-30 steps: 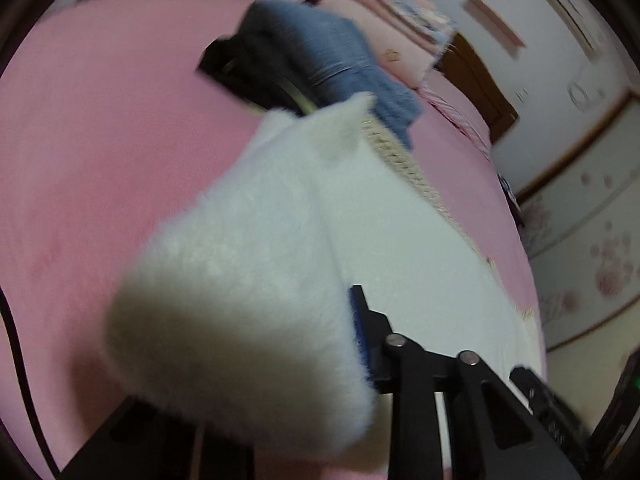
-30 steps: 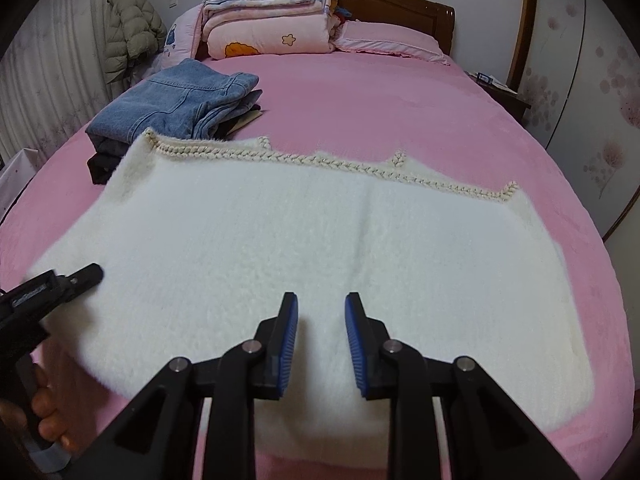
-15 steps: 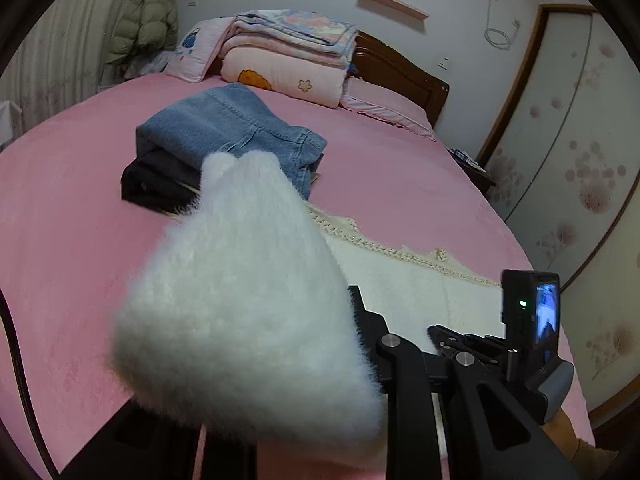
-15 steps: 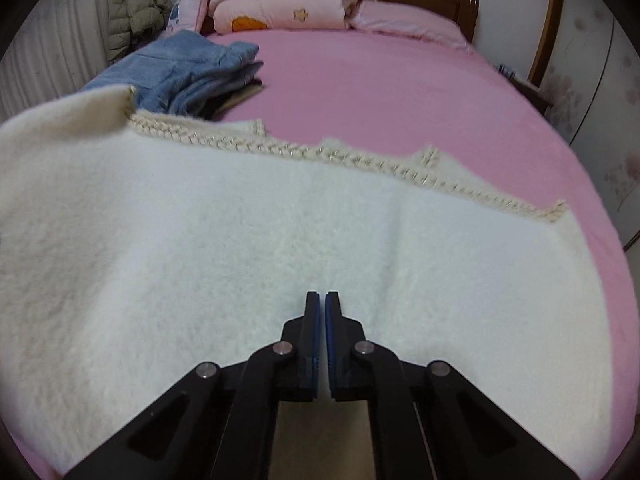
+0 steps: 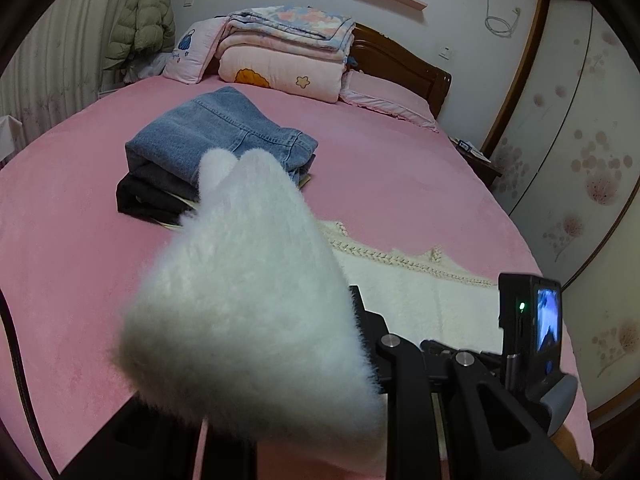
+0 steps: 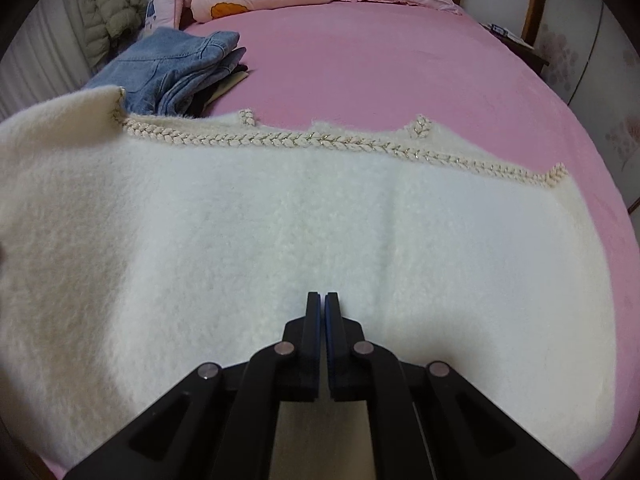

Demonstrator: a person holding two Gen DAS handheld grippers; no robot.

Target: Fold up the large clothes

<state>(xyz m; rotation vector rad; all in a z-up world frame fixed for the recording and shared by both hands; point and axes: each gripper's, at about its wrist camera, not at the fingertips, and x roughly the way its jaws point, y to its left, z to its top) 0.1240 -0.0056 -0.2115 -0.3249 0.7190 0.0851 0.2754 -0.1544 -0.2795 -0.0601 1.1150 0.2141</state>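
Note:
A fluffy white garment (image 6: pixel 280 232) with a braided trim edge (image 6: pixel 320 142) lies spread across the pink bed (image 6: pixel 380 60). My left gripper (image 5: pixel 320 304) is shut on the garment's left corner (image 5: pixel 248 288) and holds it up off the bed. The fabric hides the left finger; only the right finger (image 5: pixel 358 304) shows. In the right wrist view that raised corner (image 6: pixel 60 120) curls up at the left. My right gripper (image 6: pixel 323 300) is shut over the garment's near middle, pointing steeply down, with nothing visible between its pads.
Folded jeans (image 5: pixel 216 140) on dark clothes sit just beyond the garment's left end. Stacked quilts (image 5: pixel 288 52) and a pillow (image 5: pixel 192 52) lie by the wooden headboard (image 5: pixel 400 64). A padded jacket (image 5: pixel 140 20) hangs at the left. The right gripper's camera block (image 5: pixel 532 328) is close by.
The left gripper rose with the garment's corner and rolled level. The right gripper's jaws closed as it moved lower and nearer over the garment.

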